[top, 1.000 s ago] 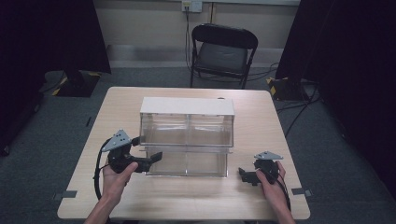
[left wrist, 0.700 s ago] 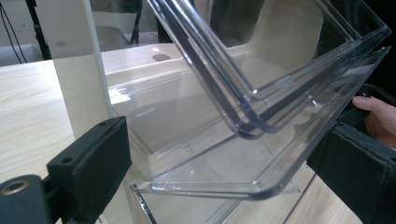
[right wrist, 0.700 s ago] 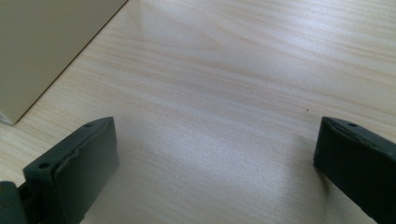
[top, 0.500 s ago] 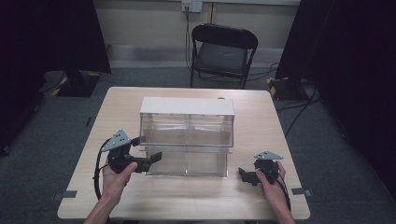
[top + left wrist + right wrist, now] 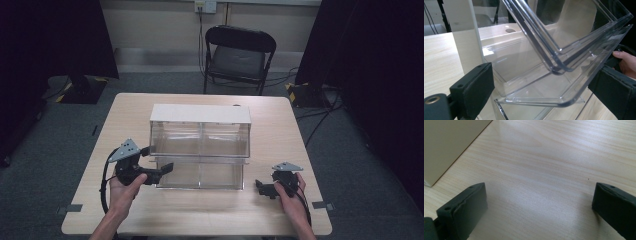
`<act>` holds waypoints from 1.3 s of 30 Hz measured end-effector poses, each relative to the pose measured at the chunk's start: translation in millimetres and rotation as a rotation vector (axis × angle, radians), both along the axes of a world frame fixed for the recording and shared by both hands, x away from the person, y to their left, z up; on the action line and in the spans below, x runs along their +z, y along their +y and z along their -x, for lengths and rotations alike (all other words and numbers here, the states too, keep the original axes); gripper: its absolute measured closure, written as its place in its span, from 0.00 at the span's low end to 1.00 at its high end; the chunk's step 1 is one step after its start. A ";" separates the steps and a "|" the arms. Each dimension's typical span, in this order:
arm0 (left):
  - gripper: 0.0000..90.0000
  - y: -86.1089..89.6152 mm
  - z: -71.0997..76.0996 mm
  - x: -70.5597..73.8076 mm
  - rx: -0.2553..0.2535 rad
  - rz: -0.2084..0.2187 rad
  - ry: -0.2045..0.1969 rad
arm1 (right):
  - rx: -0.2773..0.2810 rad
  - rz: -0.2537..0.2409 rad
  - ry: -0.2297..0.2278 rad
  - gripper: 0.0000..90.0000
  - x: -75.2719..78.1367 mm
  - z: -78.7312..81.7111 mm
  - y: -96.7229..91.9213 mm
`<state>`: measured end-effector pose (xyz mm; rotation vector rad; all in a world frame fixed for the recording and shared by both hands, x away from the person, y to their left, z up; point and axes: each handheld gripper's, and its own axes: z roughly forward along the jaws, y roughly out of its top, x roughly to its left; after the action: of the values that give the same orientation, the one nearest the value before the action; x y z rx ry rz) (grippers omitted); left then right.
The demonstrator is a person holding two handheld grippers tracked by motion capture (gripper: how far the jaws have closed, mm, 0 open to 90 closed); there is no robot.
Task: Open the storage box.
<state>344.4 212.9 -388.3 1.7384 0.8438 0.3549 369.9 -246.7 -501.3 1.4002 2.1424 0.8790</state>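
Both tongs stand apart: left tongs (image 5: pixel 159 170) straddle the near-left corner of the clear drawer (image 5: pixel 200 172) pulled from the cabinet (image 5: pixel 200 131) mid-table (image 5: pixel 280 125); right tongs (image 5: pixel 262 188) hover off right. Likely light, stiff, slippery plastic; grip its front lip. Nothing has moved since earlier.

I count one table (image 5: pixel 150 105), one clear drawer cabinet (image 5: pixel 200 132) on it with two drawers pulled out in front, one black folding chair (image 5: pixel 239 55) behind. Two grippers: left gripper (image 5: pixel 159 169), right gripper (image 5: pixel 261 186), each in one hand. One wall socket (image 5: pixel 205 5).
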 end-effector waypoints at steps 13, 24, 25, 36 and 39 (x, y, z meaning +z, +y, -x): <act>0.07 -0.5 0.1 -0.1 0.003 0.001 -0.003 | 0.000 0.000 0.000 0.00 0.0 0.0 0.0; 0.07 -0.1 -0.8 0.3 0.000 -0.002 -0.001 | 0.000 0.000 0.000 0.00 0.0 0.0 0.0; 0.07 0.2 -1.1 0.5 -0.001 -0.007 -0.004 | 0.000 0.000 0.000 0.00 0.0 0.0 0.0; 0.07 0.4 -1.4 0.0 -0.003 -0.005 -0.003 | 0.001 0.001 -0.001 0.00 0.0 0.0 -0.1; 0.07 0.5 -1.5 0.1 -0.003 -0.005 -0.003 | 0.000 0.000 0.000 0.00 0.0 0.0 0.0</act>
<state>345.9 213.4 -388.2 1.7429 0.8390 0.3572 369.9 -246.7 -501.3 1.4001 2.1423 0.8787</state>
